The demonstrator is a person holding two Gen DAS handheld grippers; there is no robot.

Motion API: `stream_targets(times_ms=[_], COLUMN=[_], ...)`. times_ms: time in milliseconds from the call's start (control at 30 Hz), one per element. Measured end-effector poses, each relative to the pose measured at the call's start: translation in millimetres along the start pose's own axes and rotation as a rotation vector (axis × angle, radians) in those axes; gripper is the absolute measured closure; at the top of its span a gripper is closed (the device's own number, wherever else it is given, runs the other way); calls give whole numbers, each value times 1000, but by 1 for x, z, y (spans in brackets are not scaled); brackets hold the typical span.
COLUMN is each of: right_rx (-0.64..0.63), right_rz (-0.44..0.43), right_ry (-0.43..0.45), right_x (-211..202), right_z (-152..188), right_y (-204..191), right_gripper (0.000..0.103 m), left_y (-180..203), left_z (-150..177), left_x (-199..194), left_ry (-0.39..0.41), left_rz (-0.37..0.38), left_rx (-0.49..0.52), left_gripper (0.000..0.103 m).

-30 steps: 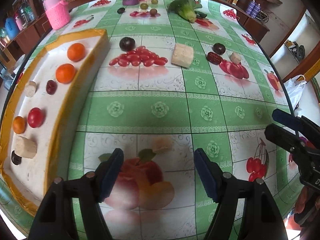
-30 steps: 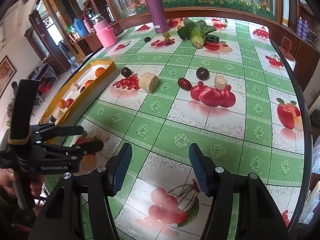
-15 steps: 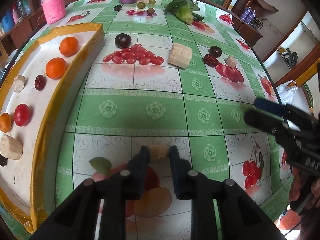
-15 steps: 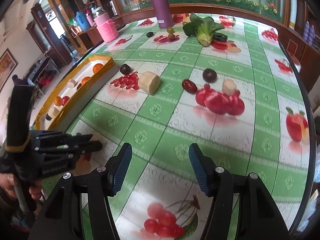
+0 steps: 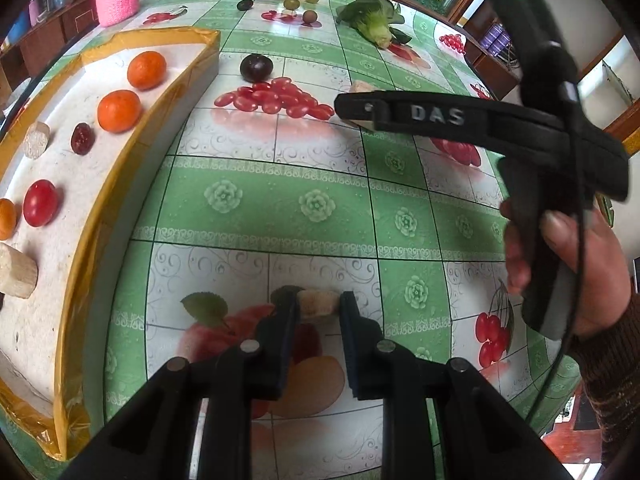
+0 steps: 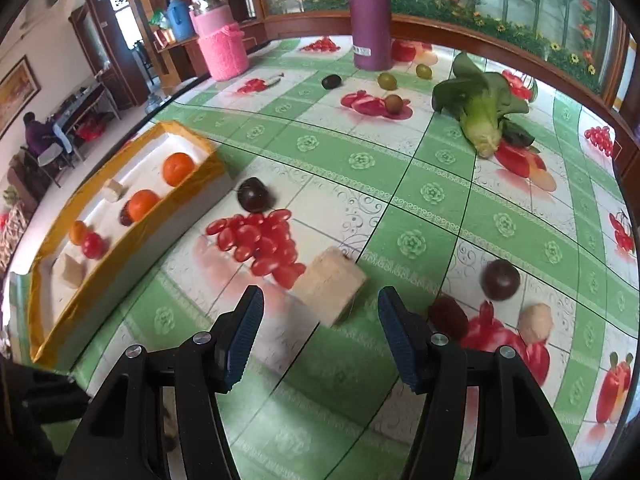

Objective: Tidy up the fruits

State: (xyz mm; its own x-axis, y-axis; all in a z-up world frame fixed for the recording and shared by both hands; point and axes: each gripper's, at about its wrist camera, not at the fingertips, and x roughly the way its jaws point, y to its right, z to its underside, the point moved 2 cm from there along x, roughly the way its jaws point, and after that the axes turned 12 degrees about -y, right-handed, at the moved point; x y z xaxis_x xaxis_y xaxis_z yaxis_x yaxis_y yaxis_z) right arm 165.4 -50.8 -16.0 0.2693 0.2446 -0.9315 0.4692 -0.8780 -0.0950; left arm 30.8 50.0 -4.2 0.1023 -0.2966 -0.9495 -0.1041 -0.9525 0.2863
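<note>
My left gripper (image 5: 319, 309) is shut on a small beige fruit chunk (image 5: 317, 306) low over the tablecloth. The yellow-rimmed white tray (image 5: 120, 184) lies to its left and holds oranges (image 5: 119, 111), a red tomato (image 5: 40, 203), a dark date and beige chunks. My right gripper (image 6: 320, 320) is open, its fingers either side of and just short of a big beige block (image 6: 334, 283). The right gripper's body (image 5: 460, 114) crosses the left wrist view. Dark plums (image 6: 253, 194) (image 6: 500, 279), a date (image 6: 448, 315) and a pale chunk (image 6: 535, 322) lie loose.
At the back stand a purple bottle (image 6: 370, 12) and a pink knitted jar (image 6: 222, 50), with small olives (image 6: 387, 80) and a leafy green vegetable (image 6: 480, 112). The fruit-print tablecloth shows printed cherries and apples. The table edge runs along the right.
The right gripper moved forward and left across the table to the big beige block. The left gripper closed on the small beige chunk and stays shut on it.
</note>
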Motion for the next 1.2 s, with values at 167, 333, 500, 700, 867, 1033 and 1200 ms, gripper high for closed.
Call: stream_targets(times_ms=[167,333,500,700,867,1033,1200], right_rx=[-1,-9,-7,-21,-20,-4,6], right_rz=[-13,6,-36,-39,-21,-28,-31], right_ry=[-12,1,24,29,24,18,20], right_x=[7,-6,-36,-64,-73,-77,-77], right_z=[-2,10,34,64,86,103,107], right_y=[6,8,12,9,3,-2,-10], right_gripper=[63,63,63,63,63,63,63], left_y=[-2,-3,-4,1,6,9,8], left_z=[0,1,5,11,15,19,23], left_x=[-1,-1,-4,-8,-14,-24,-32], left_ry=[2,2,2,1,14,31,46], left_rz=[15,30,36,25,33,33,29], left_rx=[-1,-1,2,22,37,55,62], left_gripper=[78,78,78,78,78,79,78])
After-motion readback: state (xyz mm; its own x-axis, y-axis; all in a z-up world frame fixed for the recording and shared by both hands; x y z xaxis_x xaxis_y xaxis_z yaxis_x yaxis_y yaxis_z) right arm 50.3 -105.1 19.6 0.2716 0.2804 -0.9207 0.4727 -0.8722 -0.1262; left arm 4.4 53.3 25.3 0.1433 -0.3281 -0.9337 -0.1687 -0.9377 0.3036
